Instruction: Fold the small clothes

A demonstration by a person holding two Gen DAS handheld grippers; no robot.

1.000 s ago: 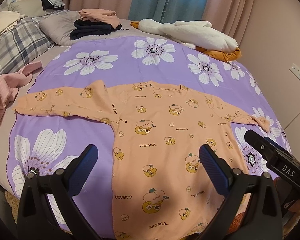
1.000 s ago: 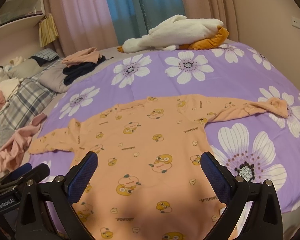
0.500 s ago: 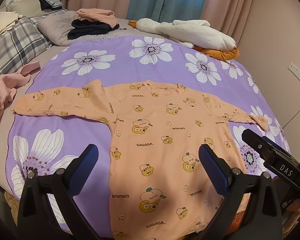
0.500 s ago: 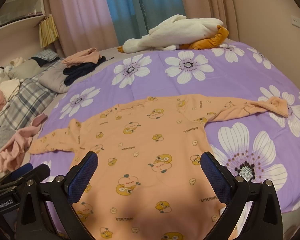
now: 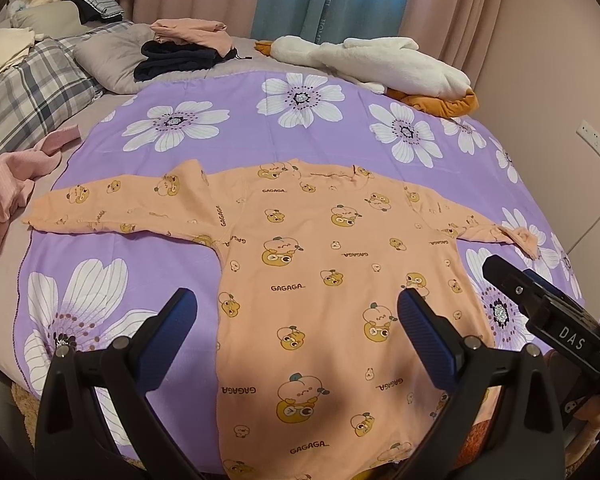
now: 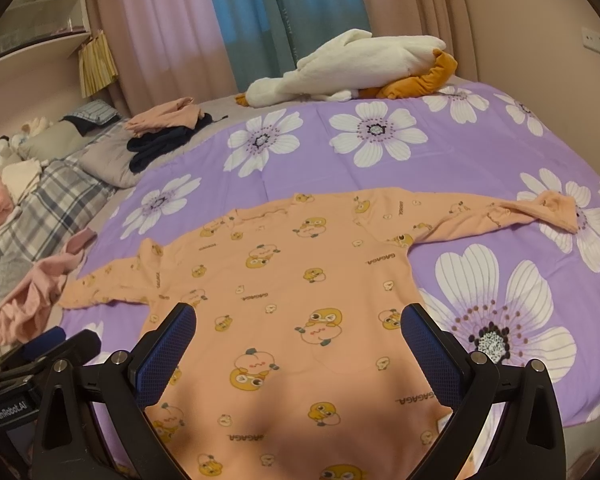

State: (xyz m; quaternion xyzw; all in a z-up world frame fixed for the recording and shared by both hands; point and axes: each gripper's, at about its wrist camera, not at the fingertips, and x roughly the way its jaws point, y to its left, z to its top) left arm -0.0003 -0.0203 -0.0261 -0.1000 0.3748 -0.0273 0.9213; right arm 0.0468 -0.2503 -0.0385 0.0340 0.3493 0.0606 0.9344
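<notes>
An orange long-sleeved top printed with cartoon ducks and "GAGAGA" lies flat on the purple flowered bedspread, both sleeves spread out sideways. My left gripper hovers open above the top's lower half, nothing between its blue pads. My right gripper also stands open over the lower body of the top, holding nothing. In the left wrist view the right gripper's black body shows at the right edge. The left gripper's body sits at the lower left of the right wrist view.
A white and orange plush goose lies at the far side of the bed. Folded pink and navy clothes rest on a grey pillow. A crumpled pink garment lies left, beside plaid bedding.
The left wrist view has shifted slightly, the top sitting a little higher and further off in frame. The right gripper has barely moved. Both grippers stay open.
</notes>
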